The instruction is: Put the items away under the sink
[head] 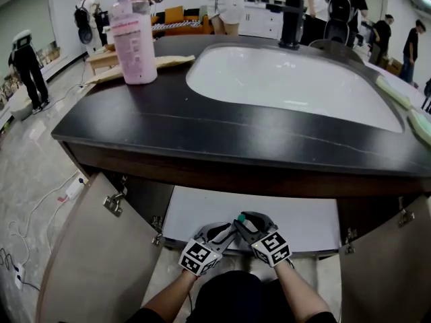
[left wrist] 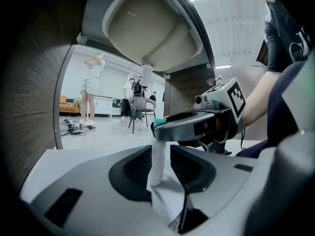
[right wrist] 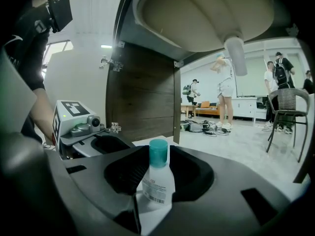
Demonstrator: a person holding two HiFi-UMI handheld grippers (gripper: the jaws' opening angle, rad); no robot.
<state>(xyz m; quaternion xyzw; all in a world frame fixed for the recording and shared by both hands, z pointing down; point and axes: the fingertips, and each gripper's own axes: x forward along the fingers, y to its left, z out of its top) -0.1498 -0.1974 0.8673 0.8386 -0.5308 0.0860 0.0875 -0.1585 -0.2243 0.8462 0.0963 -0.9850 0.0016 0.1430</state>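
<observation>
The right gripper (right wrist: 158, 154) pinches a small bottle (right wrist: 158, 181), white with a teal cap, upright, pads against its broad sides. The left gripper (left wrist: 160, 154) meets it at an angle, and its jaws close on the narrow sides of what looks like the same bottle. The right jaw crosses just in front of the cap there. Both tools sit low in the open cabinet, over its white floor (head: 303, 221), between the swung-out left door (head: 94, 261) and right door (head: 387, 268).

The basin's underside (left wrist: 152, 23) and its drain pipe (right wrist: 236, 55) hang overhead. The cabinet has no back, so a chair (right wrist: 285, 117) and standing people show through.

On the black counter (head: 168, 126), a tall pink bottle (head: 133, 36) stands at the far left corner on a brown envelope (head: 172, 64). A black faucet (head: 291, 19) rises at the far edge behind the white sink (head: 289, 79), and pale green sponges (head: 394, 93) lie along the right edge. A power strip (head: 73, 188) with cables lies on the pale stone floor at left
</observation>
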